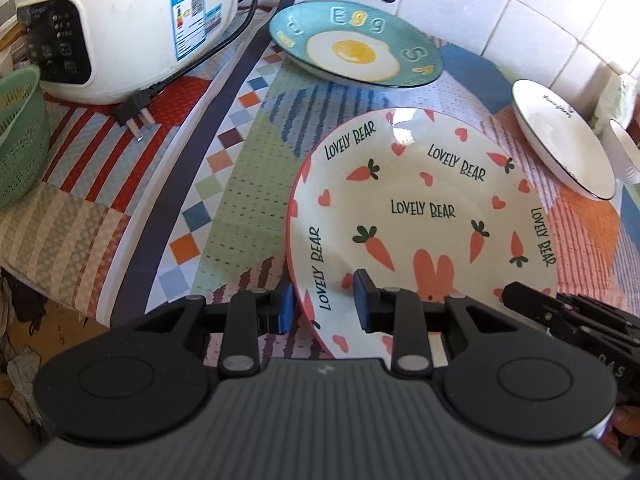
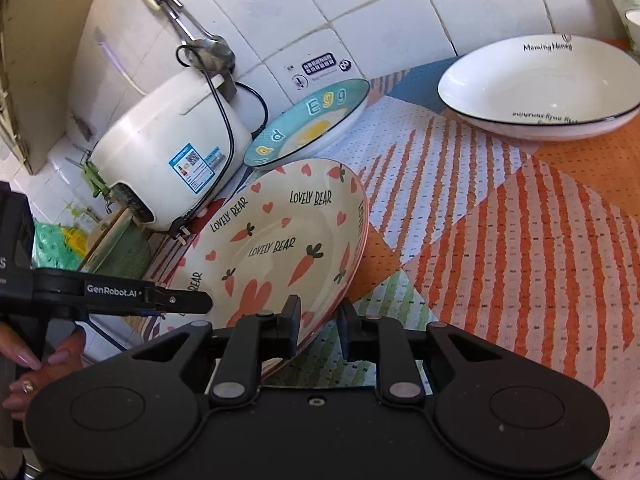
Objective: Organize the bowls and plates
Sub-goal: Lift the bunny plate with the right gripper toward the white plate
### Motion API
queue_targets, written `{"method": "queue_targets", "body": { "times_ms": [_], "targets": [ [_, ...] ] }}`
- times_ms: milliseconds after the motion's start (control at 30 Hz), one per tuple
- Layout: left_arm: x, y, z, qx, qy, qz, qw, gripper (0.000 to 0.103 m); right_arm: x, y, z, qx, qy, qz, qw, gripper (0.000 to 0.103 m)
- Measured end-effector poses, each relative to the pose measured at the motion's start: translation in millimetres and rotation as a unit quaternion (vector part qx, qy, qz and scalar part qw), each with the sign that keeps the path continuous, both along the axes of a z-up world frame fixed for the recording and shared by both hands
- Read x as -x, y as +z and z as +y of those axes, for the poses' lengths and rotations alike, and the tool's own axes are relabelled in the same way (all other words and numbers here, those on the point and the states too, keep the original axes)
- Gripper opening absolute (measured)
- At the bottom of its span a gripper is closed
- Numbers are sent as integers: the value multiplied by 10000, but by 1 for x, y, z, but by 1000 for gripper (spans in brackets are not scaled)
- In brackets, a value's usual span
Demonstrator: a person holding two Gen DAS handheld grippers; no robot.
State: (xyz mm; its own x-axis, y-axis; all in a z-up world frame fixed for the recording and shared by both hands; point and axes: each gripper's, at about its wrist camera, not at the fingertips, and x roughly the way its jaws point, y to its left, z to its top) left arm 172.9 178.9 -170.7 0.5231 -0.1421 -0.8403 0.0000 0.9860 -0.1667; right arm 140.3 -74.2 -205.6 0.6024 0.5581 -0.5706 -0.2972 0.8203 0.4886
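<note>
A cream "Lovely Bear" plate (image 1: pixel 424 216) with carrots and hearts is held tilted above the patterned mat. My left gripper (image 1: pixel 322 304) straddles its near left rim, one blue pad (image 1: pixel 287 307) outside, one inside, with a gap. My right gripper (image 2: pixel 318 326) straddles its near right rim (image 2: pixel 320 320), jaws close on it. The plate also shows in the right wrist view (image 2: pixel 280 240). A teal "Egg" plate (image 1: pixel 356 46) lies behind, also seen from the right (image 2: pixel 308 124). A white black-rimmed bowl (image 2: pixel 540 84) sits far right, also in the left wrist view (image 1: pixel 564 140).
A white rice cooker (image 1: pixel 124 28) with its cord and plug (image 1: pixel 136 118) stands at the back left. A green basket (image 1: pixel 20 136) is at the left edge. A small white bowl (image 1: pixel 626 152) sits at the far right. A tiled wall (image 2: pixel 360 0) runs behind.
</note>
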Motion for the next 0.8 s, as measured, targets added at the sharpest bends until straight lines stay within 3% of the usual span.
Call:
{"method": "queue_targets", "body": {
  "times_ms": [167,500,633,800],
  "targets": [
    [4,7,-15,-159,-149,-178,9996,28,6,2,-7,98,-20,-89,9999,25],
    [-4,25,-43,248,-489,-192,9983,28,20,17,-45,3,-375,-286,9989,25],
    [-7,33,-64,194,-684,-311,9970,28,21,31,-63,-63,-541,-425,9976,25],
    [-17,47,-86,306,-748,-558,9952,28,22,51,-81,238,-667,-716,9949,25]
  ]
}}
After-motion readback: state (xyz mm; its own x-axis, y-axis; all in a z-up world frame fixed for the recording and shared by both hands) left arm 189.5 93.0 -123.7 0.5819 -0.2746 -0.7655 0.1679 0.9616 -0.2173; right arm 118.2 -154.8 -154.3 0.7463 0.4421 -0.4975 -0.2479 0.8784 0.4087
